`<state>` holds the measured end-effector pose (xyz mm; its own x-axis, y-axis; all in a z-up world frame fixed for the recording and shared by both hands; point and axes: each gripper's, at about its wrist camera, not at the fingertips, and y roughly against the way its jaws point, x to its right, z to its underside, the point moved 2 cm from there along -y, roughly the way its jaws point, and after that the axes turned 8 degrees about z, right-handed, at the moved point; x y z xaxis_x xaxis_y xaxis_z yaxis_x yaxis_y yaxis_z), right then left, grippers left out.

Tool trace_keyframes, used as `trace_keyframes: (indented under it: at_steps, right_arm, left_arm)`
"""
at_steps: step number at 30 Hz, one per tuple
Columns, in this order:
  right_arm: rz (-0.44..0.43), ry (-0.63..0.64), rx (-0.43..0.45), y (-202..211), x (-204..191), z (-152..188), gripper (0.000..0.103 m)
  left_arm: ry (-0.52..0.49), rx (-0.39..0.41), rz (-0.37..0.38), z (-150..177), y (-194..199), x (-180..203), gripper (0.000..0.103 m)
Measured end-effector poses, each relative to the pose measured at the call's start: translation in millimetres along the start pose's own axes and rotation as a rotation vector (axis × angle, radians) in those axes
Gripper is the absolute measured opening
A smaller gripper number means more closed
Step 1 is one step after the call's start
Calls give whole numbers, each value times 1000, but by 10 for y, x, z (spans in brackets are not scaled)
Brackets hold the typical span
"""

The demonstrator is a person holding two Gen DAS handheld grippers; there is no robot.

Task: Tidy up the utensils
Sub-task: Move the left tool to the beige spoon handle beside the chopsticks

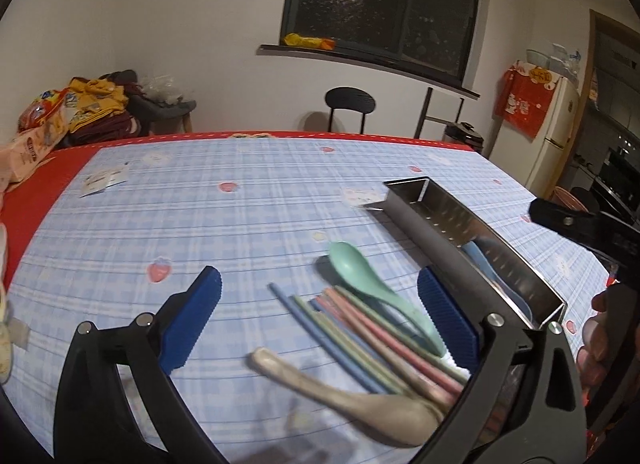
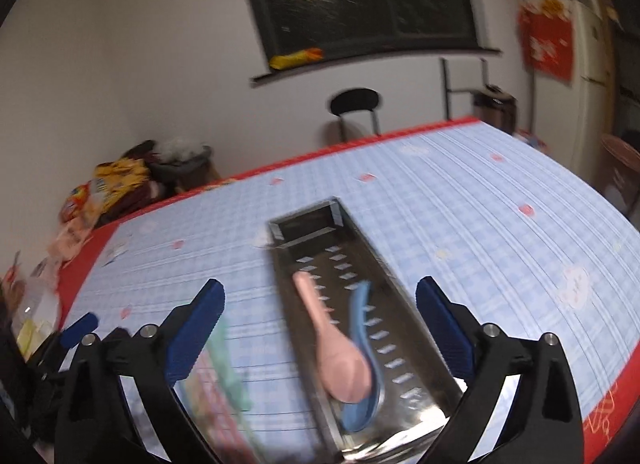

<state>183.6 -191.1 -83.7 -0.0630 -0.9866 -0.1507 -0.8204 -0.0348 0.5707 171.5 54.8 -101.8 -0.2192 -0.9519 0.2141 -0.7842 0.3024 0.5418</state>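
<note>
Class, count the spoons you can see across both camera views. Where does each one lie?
4. The pink spoon and blue spoon lie in the metal tray. The green spoon and beige spoon lie on the tablecloth by the chopsticks. Others may be hidden.

Each camera sits low over the table (image 1: 168, 224), looking forward and slightly down between its own gripper's fingers toward the far edge, the window (image 1: 380, 4) and the chair (image 2: 354, 104). Both views share the metal tray (image 2: 360, 260), seen closer from the right wrist.
</note>
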Motion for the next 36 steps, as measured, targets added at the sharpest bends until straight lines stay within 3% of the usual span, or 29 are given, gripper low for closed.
trace_keyframes:
  at_steps: [3, 9, 13, 16, 21, 25, 27, 29, 36]
  right_arm:
    - [-120, 83, 46, 95, -255, -1, 95]
    - [-214, 291, 114, 139, -708, 44, 95]
    - [-302, 421, 104, 103, -911, 252, 94]
    - [-337, 454, 28, -2, -936, 372, 72]
    - [-424, 308, -107, -164, -785, 355, 43]
    - [-505, 190, -199, -270, -702, 360, 41]
    - [-499, 168, -208, -284, -667, 362, 41]
    - [-487, 152, -213, -297, -640, 364, 41]
    - [-423, 108, -245, -407, -543, 385, 41]
  left_arm:
    - [18, -28, -19, 29, 63, -134, 97]
    - [13, -96, -123, 187, 144, -373, 97]
    - [60, -136, -97, 307, 138, -484, 97]
    - [81, -159, -39, 355, 83, -468, 97]
    - [27, -178, -37, 417, 39, -309, 97]
    - [81, -195, -33, 411, -8, -334, 95]
    - [151, -212, -18, 416, -21, -363, 87]
    - [213, -239, 25, 446, -37, -353, 73]
    - [395, -296, 119, 610, -70, -182, 53]
